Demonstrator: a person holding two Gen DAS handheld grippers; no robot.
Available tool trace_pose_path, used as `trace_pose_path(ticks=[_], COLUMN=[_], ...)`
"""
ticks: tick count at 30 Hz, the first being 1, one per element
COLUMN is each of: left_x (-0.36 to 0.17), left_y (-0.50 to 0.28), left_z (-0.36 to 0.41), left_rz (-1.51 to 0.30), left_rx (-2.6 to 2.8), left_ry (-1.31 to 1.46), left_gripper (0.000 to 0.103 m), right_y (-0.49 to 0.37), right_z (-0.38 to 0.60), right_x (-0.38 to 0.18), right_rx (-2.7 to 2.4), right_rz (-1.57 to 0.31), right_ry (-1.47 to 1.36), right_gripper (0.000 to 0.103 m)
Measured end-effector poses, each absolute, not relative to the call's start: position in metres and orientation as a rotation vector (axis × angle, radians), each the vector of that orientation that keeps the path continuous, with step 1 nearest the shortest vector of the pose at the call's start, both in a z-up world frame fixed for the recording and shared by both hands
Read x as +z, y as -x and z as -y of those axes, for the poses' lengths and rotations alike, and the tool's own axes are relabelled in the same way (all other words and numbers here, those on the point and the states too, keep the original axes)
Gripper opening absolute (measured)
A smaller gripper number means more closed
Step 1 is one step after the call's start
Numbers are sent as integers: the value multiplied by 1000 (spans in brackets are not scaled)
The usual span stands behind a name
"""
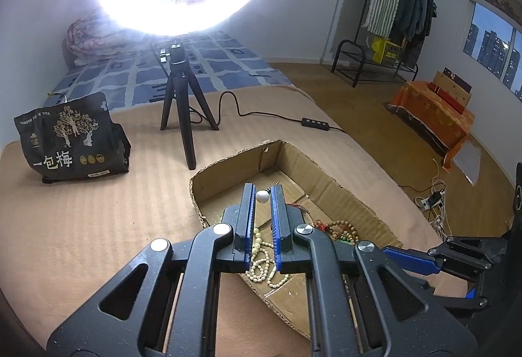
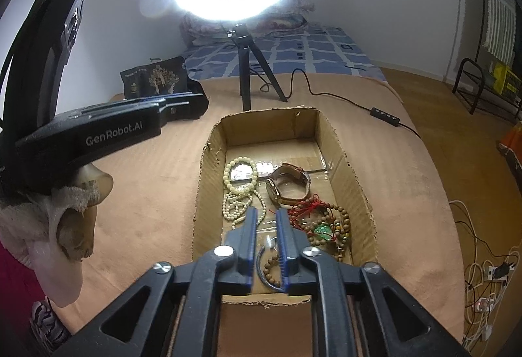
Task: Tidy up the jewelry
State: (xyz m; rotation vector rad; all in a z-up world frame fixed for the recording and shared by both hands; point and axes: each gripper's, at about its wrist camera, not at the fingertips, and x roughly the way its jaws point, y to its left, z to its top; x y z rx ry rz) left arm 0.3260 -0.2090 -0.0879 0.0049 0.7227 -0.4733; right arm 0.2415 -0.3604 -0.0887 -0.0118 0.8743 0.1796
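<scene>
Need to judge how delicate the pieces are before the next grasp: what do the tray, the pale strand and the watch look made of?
Tray: brown corrugated cardboard, matte, with ragged fluted cut edges. Pale strand: small cream beads with a soft sheen, pearl-like, though plastic or stone is possible. Watch: polished rose-gold-toned metal case under a clear glossy crystal; its tan band looks like leather.

The left hand-held gripper is pointed steeply downward, and its blue-padded fingers are seen drawn close, with a small white bead pinched between the tips. The right hand-held gripper is likewise tilted downward; a narrow gap is left between its jaws, and nothing is pressed by the pads. In the right wrist view, the left device is seen at the left edge, carried by a hand wrapped in a pale cloth glove, above a red sleeve.
</scene>
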Motion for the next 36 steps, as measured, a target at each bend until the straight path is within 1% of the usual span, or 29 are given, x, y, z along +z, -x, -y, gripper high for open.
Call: trace_pose_path(ticks=[1, 2, 3, 4, 5, 6, 7, 8, 9, 10, 12, 14, 17, 21, 22, 26, 27, 36], left_x=[-87, -87, -87, -87, -86, -85, -84, -83, -82, -82, -81, -81, -79, -78, -78, -76, -75, -66], left_y=[-326, -326, -326, -325, -325, -324, -323, -323, -322, -322, -322, -322, -321, -320, -320, -317, -316, -305], left_z=[209, 209, 209, 209, 209, 209, 208, 208, 208, 208, 207, 207, 206, 205, 205, 202, 202, 191], left_rz=[-723, -723, -722, -720, -715, -708, -701, -696, -695, -695, -690, -685, -681, -677, -676, -670, -669, -651], left_rx=[-471, -468, -464, -463, -461, -459, -457, -456, -454, -452, -450, -445, -438, -435, -434, -429, -427, -414], left_ry=[-5, -7, -8, -9, -11, -13, -15, -15, -16, -15, -11, -11, -12, -6, -7, -10, -11, -14], left_gripper=[7, 7, 10, 14, 23, 31, 34, 36, 39, 42, 56, 60, 67, 68, 69, 76, 76, 76], right_y=[-242, -241, -242, -242, -242, -242, -242, -241, -241, -240, -239, -238, -239, -238, -238, -238, -238, -234], right_z=[360, 360, 360, 360, 361, 361, 361, 361, 361, 362, 363, 364, 364, 362, 361, 358, 358, 351], right_x=[-89, -90, -91, -92, -93, -94, -94, -94, -94, -94, -92, -90, -90, -89, -89, -87, -86, -79], right_rx=[176, 173, 169, 167, 166, 163, 154, 146, 141, 136, 119, 102, 87, 42, 36, 25, 22, 5], right_rz=[-874, -874, -875, -878, -881, -882, -881, -877, -871, -868, -859, -847, -847, -839, -835, -831, -830, -809], right_ry=[17, 20, 23, 24, 24, 24, 26, 29, 33, 37, 43, 42, 58, 91, 97, 111, 114, 132], right_gripper=[21, 25, 28, 30, 35, 43, 49, 58, 64, 67, 78, 84, 87, 100, 100, 101, 103, 103])
